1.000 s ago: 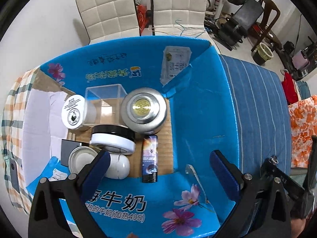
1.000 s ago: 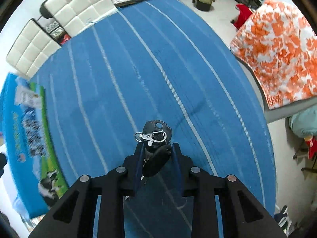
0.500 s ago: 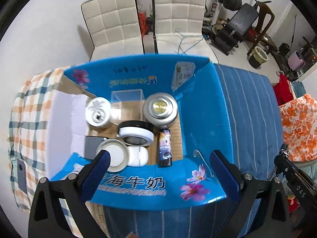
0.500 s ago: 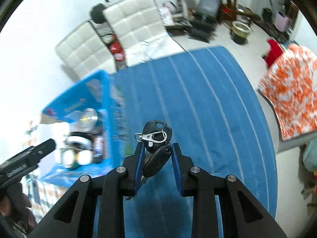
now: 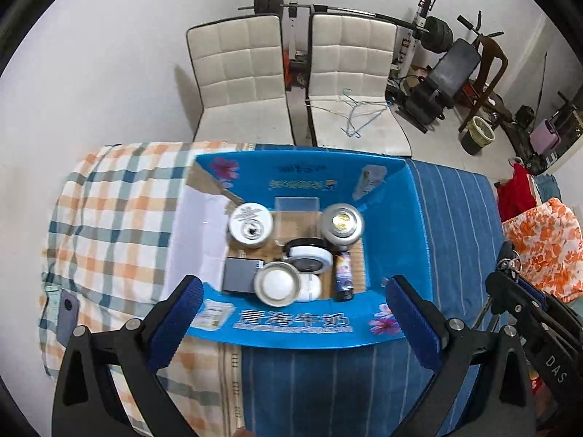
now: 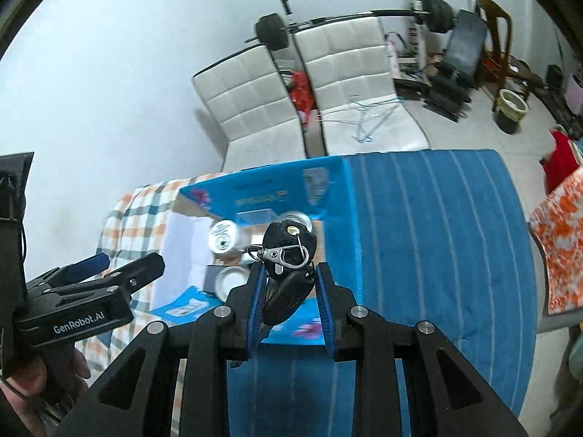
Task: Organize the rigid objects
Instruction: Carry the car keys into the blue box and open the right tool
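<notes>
— Black plastic and a steel clip: that is the car key (image 6: pixel 288 273), clenched between the fingers of the right gripper (image 6: pixel 289 284). A second ago the right wrist view showed only striped blue cloth under it; now the blue carton (image 6: pixel 340 196) sits at the centre of the frame, directly behind the key.

— So the key has been lifted and carried toward the carton. What does that leave?

— Probably just the drop. The carton already holds the round tins (image 5: pixel 250 223), a white jar (image 5: pixel 277 283) and a dark tube (image 5: pixel 343 273); the key looks to be the last loose piece, though that is a judgement.

— And the other hand?

— The left gripper (image 5: pixel 291 313) has pulled up and away: the carton, which filled its view earlier, is now small in the middle of the frame. Its fingers (image 5: pixel 410 315) are spread wide with nothing between them, pointing steeply down at the carton's near wall. In the right view it shows at the lower left, held by a hand (image 6: pixel 34 393).
</notes>
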Demonstrator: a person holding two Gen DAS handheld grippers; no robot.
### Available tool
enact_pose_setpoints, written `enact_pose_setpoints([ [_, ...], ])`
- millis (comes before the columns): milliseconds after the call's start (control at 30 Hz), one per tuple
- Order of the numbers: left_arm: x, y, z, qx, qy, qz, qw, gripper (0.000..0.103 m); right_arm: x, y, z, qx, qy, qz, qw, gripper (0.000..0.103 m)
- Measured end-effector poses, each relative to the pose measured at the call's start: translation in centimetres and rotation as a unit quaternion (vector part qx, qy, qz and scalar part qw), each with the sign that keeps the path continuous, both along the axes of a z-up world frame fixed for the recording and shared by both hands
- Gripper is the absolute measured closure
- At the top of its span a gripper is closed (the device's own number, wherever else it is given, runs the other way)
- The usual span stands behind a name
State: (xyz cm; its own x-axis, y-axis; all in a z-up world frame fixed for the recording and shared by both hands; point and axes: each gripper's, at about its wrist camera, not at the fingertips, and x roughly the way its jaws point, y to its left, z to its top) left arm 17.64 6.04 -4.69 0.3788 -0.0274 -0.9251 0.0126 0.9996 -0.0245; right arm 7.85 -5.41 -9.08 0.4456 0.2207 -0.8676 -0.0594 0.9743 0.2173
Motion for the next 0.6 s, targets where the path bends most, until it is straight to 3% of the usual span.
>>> enact_pose_setpoints([
  [133, -0.3, 1.4, 0.2, 0.008, -0.002, 0.004, 1.0000, 0.000, 0.8, 2.1, -0.7, -0.006, 0.000, 0.016, 1.000, 0.074],
  [333, 0.0, 2.6, -1.8, -0.001, 0.016, -0.001, 0.9999, 0.000, 2.1, 4.2, -3.2, -0.035, 0.014, 0.023, 0.999, 0.074],
  [600, 1.0, 3.2, -6.0, -0.005, 0.051, -0.013, 0.9986, 0.000, 5.3, 4.6, -11.0, -0.102, 0.080, 0.004, 0.992, 0.074],
])
